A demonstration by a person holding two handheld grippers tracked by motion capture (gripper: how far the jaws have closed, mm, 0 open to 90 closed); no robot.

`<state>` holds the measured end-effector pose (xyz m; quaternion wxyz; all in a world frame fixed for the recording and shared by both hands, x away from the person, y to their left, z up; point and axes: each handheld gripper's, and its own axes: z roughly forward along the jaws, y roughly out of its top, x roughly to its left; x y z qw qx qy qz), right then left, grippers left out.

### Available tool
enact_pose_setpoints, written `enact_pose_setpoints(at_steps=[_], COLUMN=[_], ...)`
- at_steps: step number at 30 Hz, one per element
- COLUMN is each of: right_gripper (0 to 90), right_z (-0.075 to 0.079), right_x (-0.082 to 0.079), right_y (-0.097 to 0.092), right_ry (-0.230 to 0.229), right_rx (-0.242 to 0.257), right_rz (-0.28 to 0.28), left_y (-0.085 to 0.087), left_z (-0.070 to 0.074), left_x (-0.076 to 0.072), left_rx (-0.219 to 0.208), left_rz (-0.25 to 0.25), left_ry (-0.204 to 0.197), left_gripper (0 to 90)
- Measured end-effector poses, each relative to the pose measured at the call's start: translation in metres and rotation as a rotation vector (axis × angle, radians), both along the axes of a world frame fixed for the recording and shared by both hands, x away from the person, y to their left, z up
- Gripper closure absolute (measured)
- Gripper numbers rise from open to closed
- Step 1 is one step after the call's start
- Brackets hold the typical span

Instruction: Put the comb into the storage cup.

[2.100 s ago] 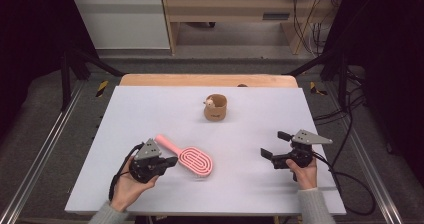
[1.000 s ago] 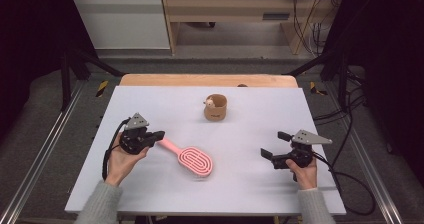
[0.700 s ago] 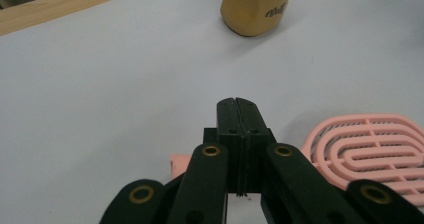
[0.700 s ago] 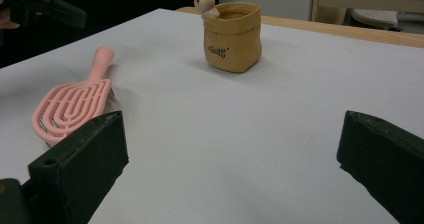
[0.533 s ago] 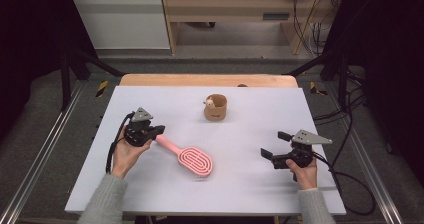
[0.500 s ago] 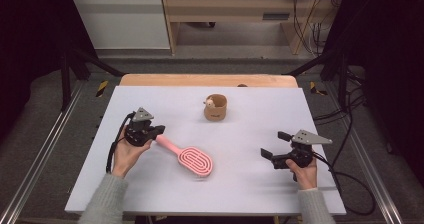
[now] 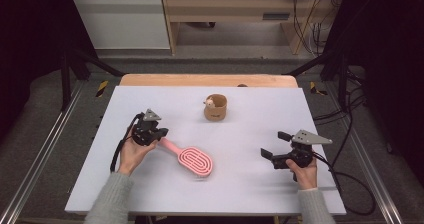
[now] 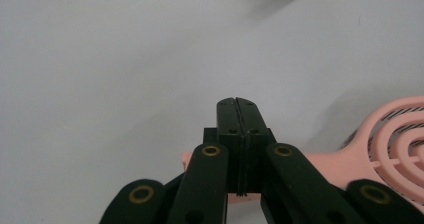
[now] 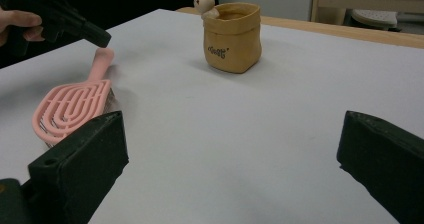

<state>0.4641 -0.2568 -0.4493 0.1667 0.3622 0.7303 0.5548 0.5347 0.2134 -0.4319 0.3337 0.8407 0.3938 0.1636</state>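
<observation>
A pink paddle hairbrush (image 7: 196, 161) lies flat on the white table, its handle pointing up-left. My left gripper (image 7: 162, 133) hovers just over the end of that handle, jaws pressed together with nothing between them. In the left gripper view the shut jaws (image 8: 237, 104) cover part of the pink handle (image 8: 325, 161). My right gripper (image 7: 275, 145) rests at the right side of the table, open and empty. Between its wide jaws (image 9: 235, 134) I see the brush (image 9: 70, 106) and the left gripper (image 9: 97, 36) above the handle's tip.
A small tan pouch-shaped cup (image 7: 216, 107) with a bear figure on its rim stands at the table's far middle. The white table (image 7: 250, 194) ends in a wooden strip (image 7: 210, 80) at the back. Metal rails run along both sides.
The left hand has moved right and slightly down, bringing its shut gripper from the left of the brush to just over the handle's end. The brush and the right gripper have kept still.
</observation>
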Motion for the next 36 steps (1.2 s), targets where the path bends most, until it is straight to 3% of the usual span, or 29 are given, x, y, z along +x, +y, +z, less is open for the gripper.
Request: enact_pose_setpoints(at_steps=[20,36], right_gripper=[0.4,0.4], right_z=[0.0,0.0], right_x=[0.0,0.0], right_y=[0.0,0.0], right_ry=[0.001,0.002], right_rx=[-0.002,-0.002], right_rz=[0.001,0.001], left_y=[0.001,0.005], left_z=[-0.012,-0.016], left_x=[0.003,-0.013], left_rx=[0.031,0.041], left_rz=[0.001,-0.03], left_ry=[0.042,0.05], left_gripper=[89.6,89.6])
